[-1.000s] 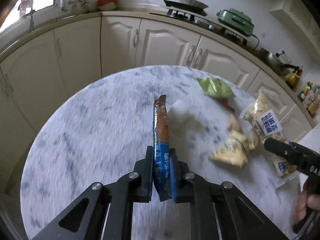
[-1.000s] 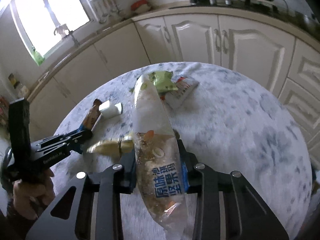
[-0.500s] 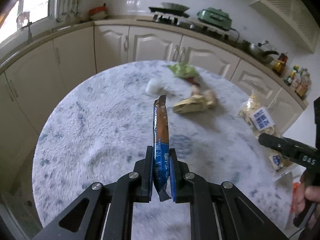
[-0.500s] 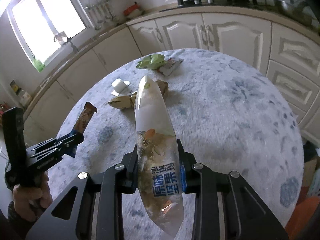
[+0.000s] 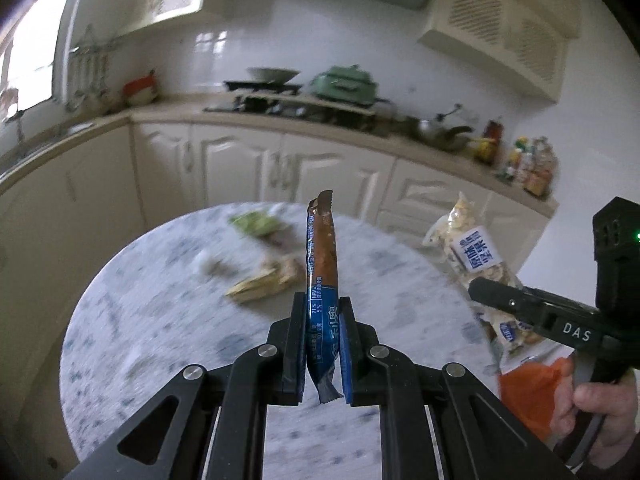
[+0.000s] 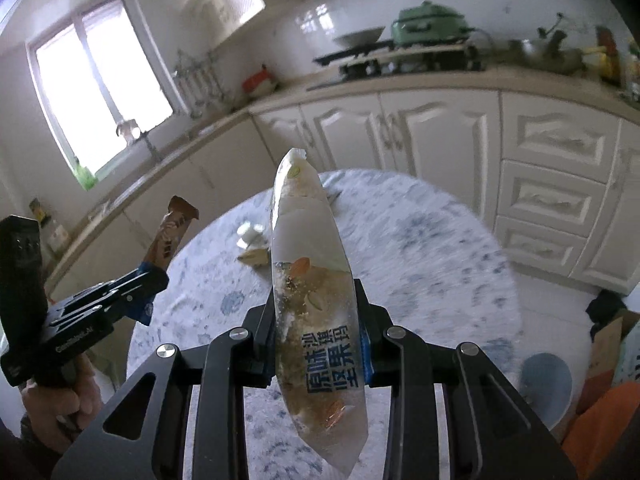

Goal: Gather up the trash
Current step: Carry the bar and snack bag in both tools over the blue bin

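Carry step: both grippers loaded, lifted clear of the round marble worktop (image 5: pixel 168 320).

Left gripper (image 5: pixel 323 354): jaws closed on a brown-and-blue snack bar wrapper (image 5: pixel 321 280), held upright, edge-on. Print on the blue part is too small to read beyond a few digits.

Right gripper (image 6: pixel 316 344): jaws clamped on a clear nut-mix bag (image 6: pixel 314 280), standing up, nuts settled low. Label reads roughly 原味 / 坚果, remaining characters unclear. Gripper body in the left view is marked "DAS".

Still on the worktop: green wrapper (image 5: pixel 256 224), yellowish wrapper (image 5: pixel 264 282), small white piece (image 6: pixel 249 234).

Next, my read: take both to a bin and release. No bin clearly visible; orange material (image 5: pixel 528 396) at lower right may be a bag, can't confirm. Then return for the rest.
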Demonstrator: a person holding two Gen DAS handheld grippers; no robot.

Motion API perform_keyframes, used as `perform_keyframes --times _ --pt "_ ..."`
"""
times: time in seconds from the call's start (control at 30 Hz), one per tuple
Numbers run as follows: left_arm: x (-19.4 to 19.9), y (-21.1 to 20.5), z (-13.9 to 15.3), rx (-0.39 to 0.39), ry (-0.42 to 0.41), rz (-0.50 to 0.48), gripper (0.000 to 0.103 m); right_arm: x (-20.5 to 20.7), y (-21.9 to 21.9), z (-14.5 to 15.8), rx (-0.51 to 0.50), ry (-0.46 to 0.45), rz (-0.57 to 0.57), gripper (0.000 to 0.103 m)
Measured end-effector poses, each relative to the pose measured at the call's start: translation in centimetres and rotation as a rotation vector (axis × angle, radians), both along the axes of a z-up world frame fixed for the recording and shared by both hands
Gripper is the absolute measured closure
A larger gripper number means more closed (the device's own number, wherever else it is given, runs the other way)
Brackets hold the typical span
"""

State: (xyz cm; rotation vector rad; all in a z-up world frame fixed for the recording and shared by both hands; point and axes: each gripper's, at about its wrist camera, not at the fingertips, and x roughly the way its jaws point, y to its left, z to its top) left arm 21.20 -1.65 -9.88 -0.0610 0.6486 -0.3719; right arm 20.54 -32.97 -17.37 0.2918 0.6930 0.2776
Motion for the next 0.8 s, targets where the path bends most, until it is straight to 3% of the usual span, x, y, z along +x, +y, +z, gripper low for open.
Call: perform_keyframes --times 0.23,0.47,0.8 --pt "-1.3 -5.0 2.4 -0.021 -0.051 -0.125 0.094 -4.0 -6.3 2.9 0.005 -0.074 -0.142 0.073" --pt "-1.7 -11.5 3.4 -0.043 -0.062 -0.270 0.094 -7.8 -13.0 3.4 0.021 -0.088 -0.307 0.073" --pt "0.6 -20.7 2.4 -0.064 0.027 -0.442 0.094 -11.6 -21.8 1.6 0.031 -0.049 -0.509 0.073"
